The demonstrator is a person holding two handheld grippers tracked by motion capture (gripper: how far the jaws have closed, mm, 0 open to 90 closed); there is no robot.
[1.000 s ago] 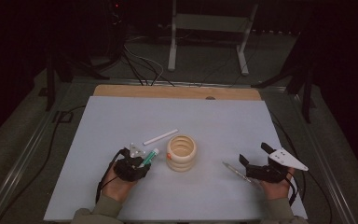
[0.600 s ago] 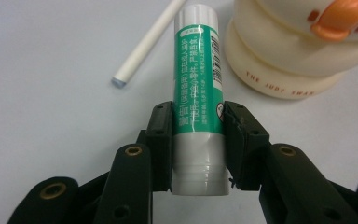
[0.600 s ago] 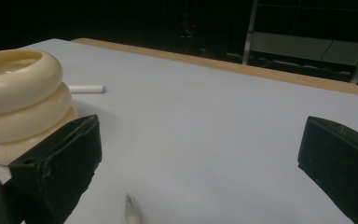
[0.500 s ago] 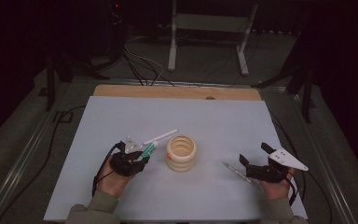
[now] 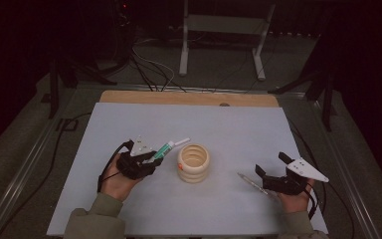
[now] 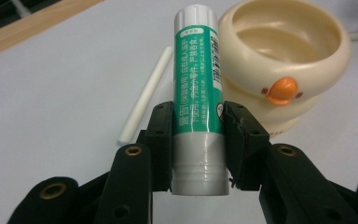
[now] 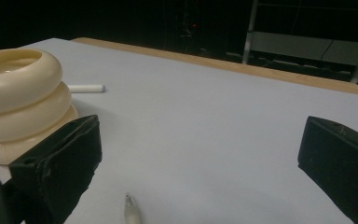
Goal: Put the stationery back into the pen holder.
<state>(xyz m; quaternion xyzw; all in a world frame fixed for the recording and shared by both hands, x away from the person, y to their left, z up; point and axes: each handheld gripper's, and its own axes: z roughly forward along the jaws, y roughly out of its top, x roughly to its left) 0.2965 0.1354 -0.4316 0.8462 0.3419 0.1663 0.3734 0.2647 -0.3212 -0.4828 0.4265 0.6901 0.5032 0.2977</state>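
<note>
Jaws of the left gripper (image 6: 198, 135) press from both sides on the lower part of a glue stick (image 6: 198, 88), a green-labelled tube with a silver cap at its far end and a silver base that pokes out toward the camera below the pads. In the high view the left gripper (image 5: 151, 158) sits left of centre on the table, and the glue stick (image 5: 165, 148) slants out of it up and to the right, lifted clear of the surface. Just beside the tip of the glue stick stands a cream cup (image 5: 193, 162) with ribbed, ring-like walls; the left gripper view shows the cup (image 6: 289, 51) with a small orange duck bill on its side, close to the right of the tube. A white stick of chalk (image 6: 145, 93) lies flat on the table (image 5: 238, 124) left of the tube in that view, and in the high view the chalk (image 5: 181, 142) shows just beyond the tube's capped end. Well apart, at the right side of the table, the right gripper (image 5: 273, 180) rests low with its jaws spread wide and nothing between them. A pen (image 5: 251, 181) lies on the table just left of those jaws; in the right gripper view the pen (image 7: 131, 210) shows its tip near the bottom edge, between the two black pads.
</note>
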